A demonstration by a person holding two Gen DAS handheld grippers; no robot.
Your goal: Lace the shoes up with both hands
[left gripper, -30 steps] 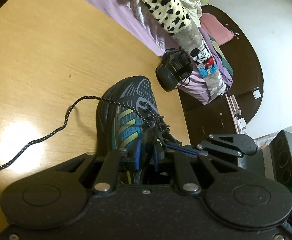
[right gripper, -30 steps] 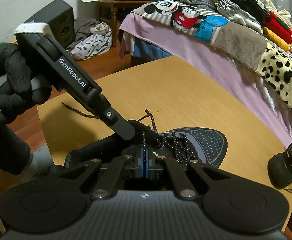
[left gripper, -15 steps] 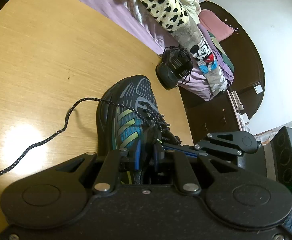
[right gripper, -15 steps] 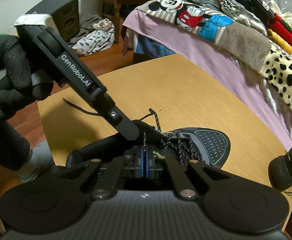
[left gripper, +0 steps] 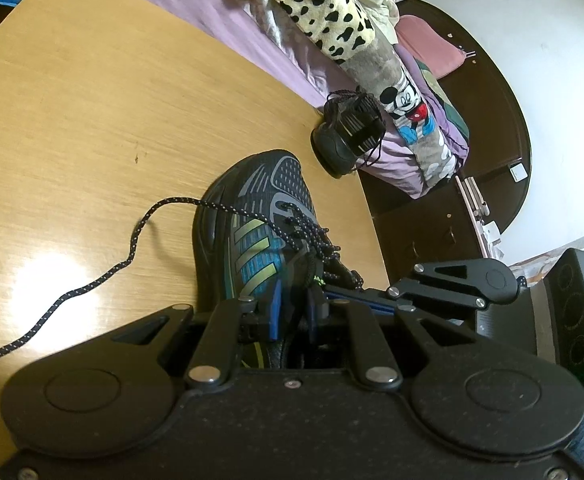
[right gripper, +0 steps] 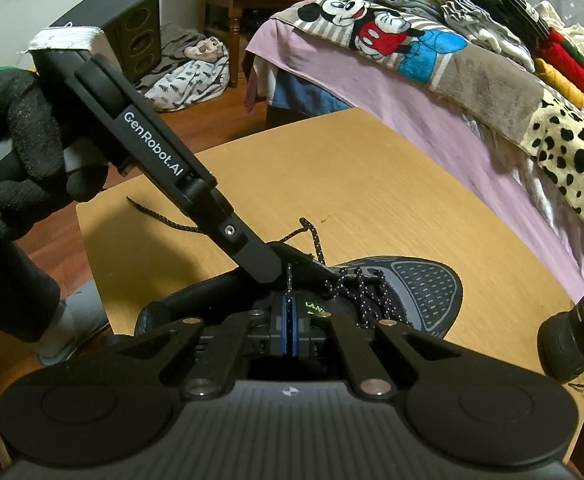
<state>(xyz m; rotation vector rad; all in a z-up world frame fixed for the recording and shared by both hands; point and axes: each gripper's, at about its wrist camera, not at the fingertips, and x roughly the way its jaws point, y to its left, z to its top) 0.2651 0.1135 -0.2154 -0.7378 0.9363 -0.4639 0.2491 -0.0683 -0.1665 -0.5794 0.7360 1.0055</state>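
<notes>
A dark running shoe (left gripper: 251, 216) with green and blue stripes stands on the wooden table (left gripper: 71, 120), toe pointing away. My left gripper (left gripper: 294, 304) is shut on the shoe's tongue (right gripper: 292, 251) at the top of the lacing. It enters the right wrist view from the upper left, held by a gloved hand (right gripper: 23, 152). My right gripper (right gripper: 289, 316) has its blue pads pressed together on a speckled black lace (right gripper: 289, 280) that rises from them. In the left wrist view the other lace end (left gripper: 131, 240) trails loose to the left across the table.
A second black shoe (left gripper: 348, 136) sits at the table's far edge beside a bed (right gripper: 412, 92) piled with blankets and clothes. A black speaker (right gripper: 131, 24) and loose clothing are on the floor behind. Bare wood lies left of the shoe.
</notes>
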